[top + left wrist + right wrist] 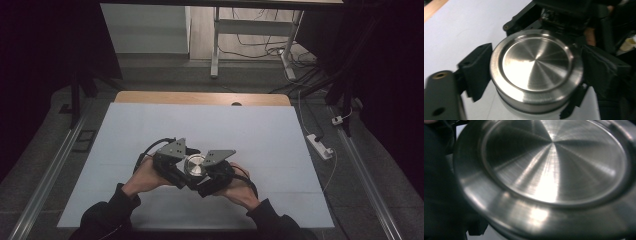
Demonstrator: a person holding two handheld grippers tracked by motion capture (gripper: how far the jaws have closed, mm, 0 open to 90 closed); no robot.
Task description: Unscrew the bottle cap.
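A round brushed-steel lid (195, 166) (536, 67) (554, 167) caps a white container whose wall shows just beneath it (499, 107). The container stands on the white table cover (150, 130), near the front middle. My left gripper (190, 162) (536, 72) is shut on the lid, with one black pad (475, 71) pressed on each side of the rim. My right gripper (202, 172) comes in from the opposite side. Its fingers (522, 21) lie against the container under the lid. In the right gripper view the lid is very close and blurred, with the jaws hidden.
The person's hands (150, 177) and dark sleeves come in at the front edge. A wooden strip (200, 97) marks the table's far edge. On the floor to the right lies a white power strip (320, 146) with cables, and a desk frame (215, 50) stands behind.
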